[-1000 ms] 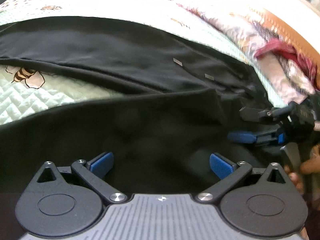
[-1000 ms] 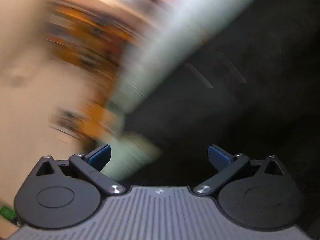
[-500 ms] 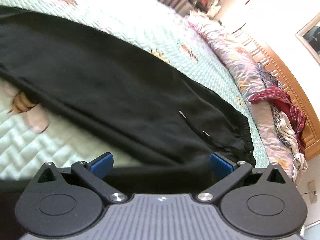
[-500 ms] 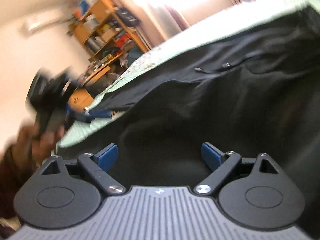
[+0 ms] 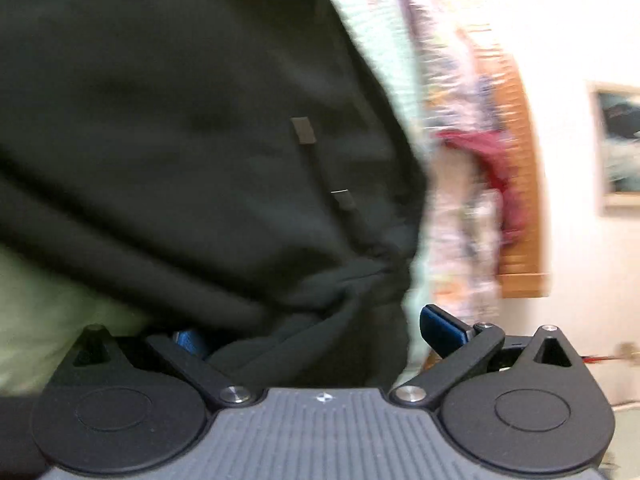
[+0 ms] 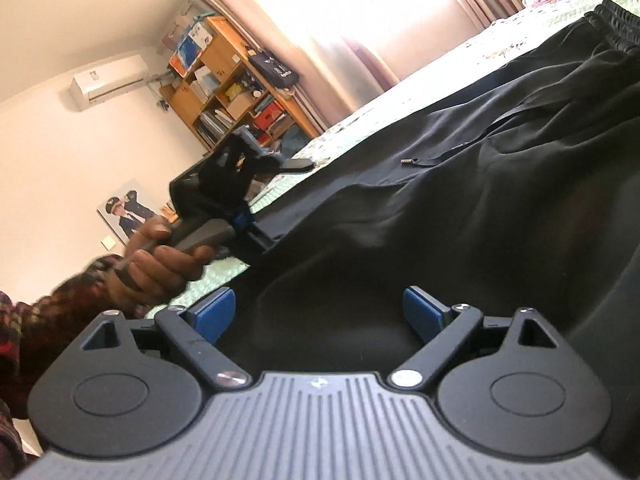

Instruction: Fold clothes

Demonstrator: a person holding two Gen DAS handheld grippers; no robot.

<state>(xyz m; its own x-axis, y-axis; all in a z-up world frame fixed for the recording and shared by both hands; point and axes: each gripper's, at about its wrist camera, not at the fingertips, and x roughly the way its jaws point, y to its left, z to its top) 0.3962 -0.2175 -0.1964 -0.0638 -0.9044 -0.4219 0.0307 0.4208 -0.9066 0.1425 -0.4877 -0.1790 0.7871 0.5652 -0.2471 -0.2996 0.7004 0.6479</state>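
Both grippers sit low over a pair of black trousers [image 6: 460, 208] spread across a bed with a pale green quilt [image 6: 404, 104]. In the right wrist view the right gripper [image 6: 320, 312] has its jaws spread wide, its blue pads [image 6: 214, 312] apart with only flat black cloth lying ahead of and beneath them; nothing is pinched. Ahead and to its left, a hand [image 6: 160, 260] in a dark patterned sleeve holds the left gripper [image 6: 256, 200] at the near edge of the trousers; from here I cannot tell how its jaws stand. Further ahead and to the right, the drawstring [image 6: 440, 156] trails over the cloth toward the gathered waistband [image 6: 612, 28].

In the blurred left wrist view the left gripper [image 5: 320, 332] also stands wide open, a fold of the trousers [image 5: 180, 120] bunched between its jaws and hiding most of the left pad, while the right pad [image 5: 440, 326] is clear of the cloth. Two drawstring tips [image 5: 303, 131] lie just ahead.
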